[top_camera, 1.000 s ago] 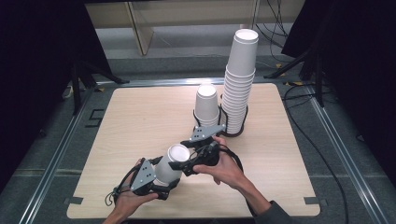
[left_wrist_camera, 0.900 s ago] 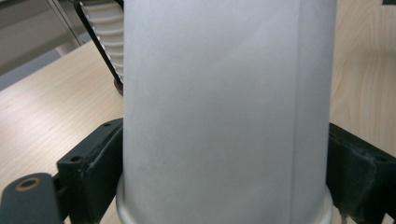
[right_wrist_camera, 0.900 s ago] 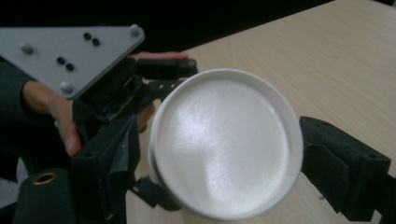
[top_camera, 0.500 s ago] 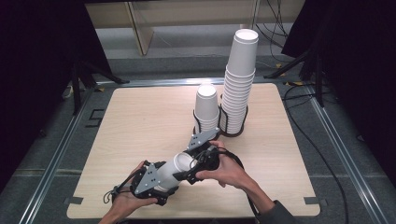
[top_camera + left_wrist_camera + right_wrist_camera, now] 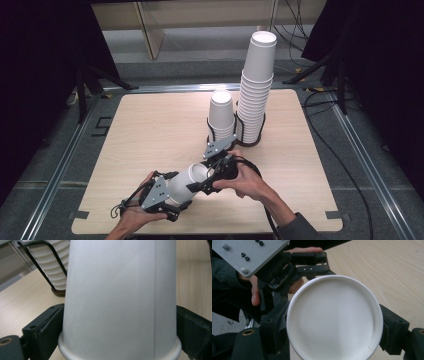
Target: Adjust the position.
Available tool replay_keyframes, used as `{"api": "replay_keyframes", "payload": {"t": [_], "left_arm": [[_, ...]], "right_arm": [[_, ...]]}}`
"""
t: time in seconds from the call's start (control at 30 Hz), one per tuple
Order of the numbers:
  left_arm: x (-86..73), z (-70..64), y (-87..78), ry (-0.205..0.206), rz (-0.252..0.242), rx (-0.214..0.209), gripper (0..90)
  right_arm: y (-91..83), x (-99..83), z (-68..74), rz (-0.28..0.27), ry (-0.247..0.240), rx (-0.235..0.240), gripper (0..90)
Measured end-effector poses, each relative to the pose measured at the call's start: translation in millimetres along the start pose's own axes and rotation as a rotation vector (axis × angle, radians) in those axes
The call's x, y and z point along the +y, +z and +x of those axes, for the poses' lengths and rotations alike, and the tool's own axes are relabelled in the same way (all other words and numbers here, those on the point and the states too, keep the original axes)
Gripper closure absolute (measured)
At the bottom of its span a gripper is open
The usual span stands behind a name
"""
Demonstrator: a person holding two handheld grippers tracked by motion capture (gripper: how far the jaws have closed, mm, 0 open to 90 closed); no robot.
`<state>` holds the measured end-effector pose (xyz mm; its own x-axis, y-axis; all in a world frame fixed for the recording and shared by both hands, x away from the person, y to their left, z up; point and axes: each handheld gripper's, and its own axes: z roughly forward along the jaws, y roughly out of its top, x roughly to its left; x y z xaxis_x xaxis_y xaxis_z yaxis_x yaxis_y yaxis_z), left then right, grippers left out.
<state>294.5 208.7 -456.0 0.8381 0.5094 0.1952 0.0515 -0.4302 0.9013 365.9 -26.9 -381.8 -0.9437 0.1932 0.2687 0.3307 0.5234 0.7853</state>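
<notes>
A white paper cup (image 5: 186, 183) lies tilted on its side just above the wooden table (image 5: 150, 130), near the front edge. My left gripper (image 5: 176, 196) is shut on it near the rim; the left gripper view shows the cup wall (image 5: 120, 290) between both black jaws. My right gripper (image 5: 201, 177) comes from the right and is shut on the cup's base end. In the right gripper view the round cup bottom (image 5: 334, 322) faces the camera with a jaw touching each side, and the left gripper's grey plate (image 5: 249, 255) lies behind it.
A tall stack of white cups (image 5: 257, 90) stands in a black wire holder at the back middle of the table. A short stack (image 5: 221, 114) stands in a second holder to its left. Metal rails (image 5: 60, 165) frame the table.
Both grippers and the cup between them have shifted a little toward the table's front edge. The cup lies more on its side than before.
</notes>
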Motion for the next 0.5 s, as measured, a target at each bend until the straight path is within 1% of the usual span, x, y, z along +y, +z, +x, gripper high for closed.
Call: {"api": "replay_keyframes", "payload": {"t": [0.03, 0.07, 0.1, 0.13, 0.17, 0.2, 0.23, 0.27, 0.3, 0.33, 0.37, 0.4, 0.43, 0.47, 0.5], "left_arm": [[0.0, 0.0, 0.0, 0.0, 0.0, 0.0, 4.2], [-0.2, 0.3, -0.9, -0.014, -0.034, 0.006, 4.2], [-0.3, 0.7, -0.6, -0.027, -0.067, 0.007, 4.1], [0.2, 1.3, -2.4, -0.042, -0.097, 0.018, 3.9], [0.2, 1.3, -2.4, -0.042, -0.097, 0.018, 3.9], [0.1, 0.9, -2.5, -0.055, -0.138, 0.028, 4.0], [0.4, 0.9, -2.9, -0.069, -0.154, 0.028, 3.8], [0.4, 0.9, -2.9, -0.069, -0.154, 0.028, 3.8], [0.8, 0.7, -3.8, -0.089, -0.186, 0.035, 3.7], [1.0, 0.8, -4.6, -0.092, -0.201, 0.036, 3.7], [1.0, 0.8, -4.6, -0.092, -0.201, 0.036, 3.6], [1.4, 0.1, -4.0, -0.098, -0.231, 0.044, 3.5], [1.4, 0.1, -4.0, -0.098, -0.231, 0.044, 3.4], [1.9, -0.3, -3.7, -0.107, -0.225, 0.066, 2.8], [1.9, -0.3, -3.7, -0.107, -0.225, 0.066, 2.1]], "right_arm": [[-2.0, 0.4, -0.8, -0.012, 0.005, 0.005, 24.0], [-2.0, 0.4, -0.8, -0.012, 0.005, 0.005, 24.0], [-5.9, 0.8, -1.3, -0.026, 0.032, 0.008, 24.1], [-10.6, 1.7, -4.0, -0.06, 0.034, 0.018, 24.2], [-10.6, 1.7, -4.0, -0.06, 0.034, 0.018, 24.2], [-14.6, 2.2, -4.1, -0.073, 0.061, 0.022, 24.3], [-15.2, 2.5, -6.6, -0.091, 0.035, 0.024, 24.2], [-16.7, 2.8, -7.0, -0.103, 0.051, 0.032, 24.3], [-18.6, 3.0, -7.4, -0.116, 0.065, 0.043, 24.3], [-18.9, 2.9, -7.6, -0.126, 0.071, 0.049, 24.3], [-20.7, 3.2, -7.7, -0.139, 0.079, 0.053, 24.4], [-21.5, 3.7, -8.7, -0.15, 0.076, 0.059, 24.4], [-22.6, 4.1, -8.4, -0.151, 0.083, 0.062, 24.5], [-23.4, 4.5, -8.0, -0.158, 0.078, 0.051, 24.5], [-23.4, 4.5, -8.0, -0.158, 0.078, 0.051, 24.5]]}}
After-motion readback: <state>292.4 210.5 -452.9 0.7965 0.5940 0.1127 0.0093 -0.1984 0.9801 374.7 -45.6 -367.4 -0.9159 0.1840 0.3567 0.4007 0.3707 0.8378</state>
